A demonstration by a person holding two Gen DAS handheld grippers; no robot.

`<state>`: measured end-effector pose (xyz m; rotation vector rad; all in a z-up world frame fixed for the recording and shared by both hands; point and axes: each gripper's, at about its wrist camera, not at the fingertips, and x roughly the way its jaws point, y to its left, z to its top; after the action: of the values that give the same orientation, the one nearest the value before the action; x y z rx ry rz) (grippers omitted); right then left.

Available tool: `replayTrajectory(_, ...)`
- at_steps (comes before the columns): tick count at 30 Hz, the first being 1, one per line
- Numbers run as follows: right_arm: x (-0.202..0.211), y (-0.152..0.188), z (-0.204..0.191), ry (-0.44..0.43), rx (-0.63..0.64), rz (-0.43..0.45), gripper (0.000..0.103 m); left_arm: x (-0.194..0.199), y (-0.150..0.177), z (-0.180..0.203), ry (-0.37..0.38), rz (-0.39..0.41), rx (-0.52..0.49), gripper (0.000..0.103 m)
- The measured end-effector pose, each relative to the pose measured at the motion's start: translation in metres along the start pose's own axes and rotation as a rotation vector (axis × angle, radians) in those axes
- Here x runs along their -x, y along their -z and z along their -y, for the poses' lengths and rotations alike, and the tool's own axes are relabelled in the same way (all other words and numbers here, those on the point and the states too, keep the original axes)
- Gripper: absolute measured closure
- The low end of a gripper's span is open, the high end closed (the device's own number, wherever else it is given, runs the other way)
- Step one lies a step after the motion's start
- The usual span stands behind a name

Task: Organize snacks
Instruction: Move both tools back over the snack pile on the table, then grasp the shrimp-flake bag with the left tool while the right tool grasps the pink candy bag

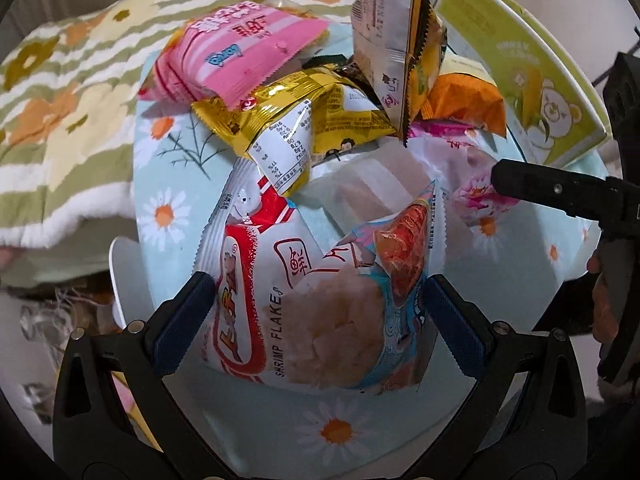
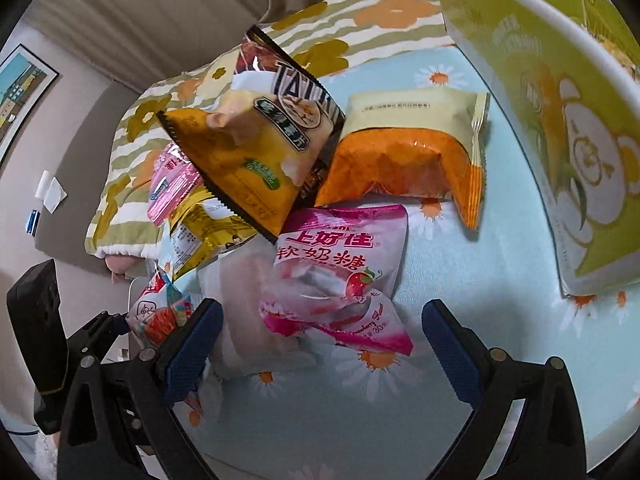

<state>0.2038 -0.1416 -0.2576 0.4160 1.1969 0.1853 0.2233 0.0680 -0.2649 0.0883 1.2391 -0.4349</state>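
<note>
A pile of snack packets lies on a round table with a daisy cloth (image 1: 172, 168). My left gripper (image 1: 316, 304) is open, its blue pads on either side of a white and red shrimp flakes bag (image 1: 304, 300). Behind it lie a gold packet (image 1: 296, 128), a pink packet (image 1: 240, 52) and an upright yellow chip bag (image 1: 400, 48). My right gripper (image 2: 320, 344) is open just in front of a pink strawberry candy bag (image 2: 336, 272). An orange packet (image 2: 404, 160) and the yellow chip bag (image 2: 252, 140) lie beyond it.
A green and white box with a bear picture (image 2: 560, 120) stands at the table's right edge, also in the left wrist view (image 1: 532, 80). A flowered striped blanket (image 1: 68, 100) lies behind and left of the table. A white translucent packet (image 1: 372, 184) sits mid-pile.
</note>
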Motion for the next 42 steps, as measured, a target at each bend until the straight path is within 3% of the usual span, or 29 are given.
replayTrajectory(8,-0.001,-0.001,0.005,-0.007,-0.023,-0.008,0.004,-0.001,0.005,0.004,-0.005,0.036,-0.047,0.0)
replayTrajectory(13,-0.002,-0.002,0.008,-0.01,-0.022,-0.008,0.004,-0.001,0.002,0.002,0.0,0.013,-0.042,0.002)
replayTrajectory(18,-0.002,-0.005,0.005,-0.01,-0.011,-0.011,0.004,0.008,0.004,-0.003,0.018,0.015,-0.009,0.024)
replayTrajectory(26,-0.009,-0.007,0.001,0.001,-0.011,-0.035,0.004,0.017,0.004,-0.011,0.027,0.019,0.027,0.029)
replayTrajectory(31,-0.017,-0.011,0.005,-0.001,-0.04,-0.045,0.004,0.027,0.003,-0.021,0.057,0.033,0.099,0.03)
replayTrajectory(37,-0.026,-0.014,0.008,0.015,-0.047,-0.043,0.004,0.037,0.001,-0.013,0.052,0.057,0.09,0.031)
replayTrajectory(42,-0.03,-0.014,0.003,0.041,-0.009,-0.042,0.022,0.043,0.001,-0.01,0.053,0.068,0.089,0.031)
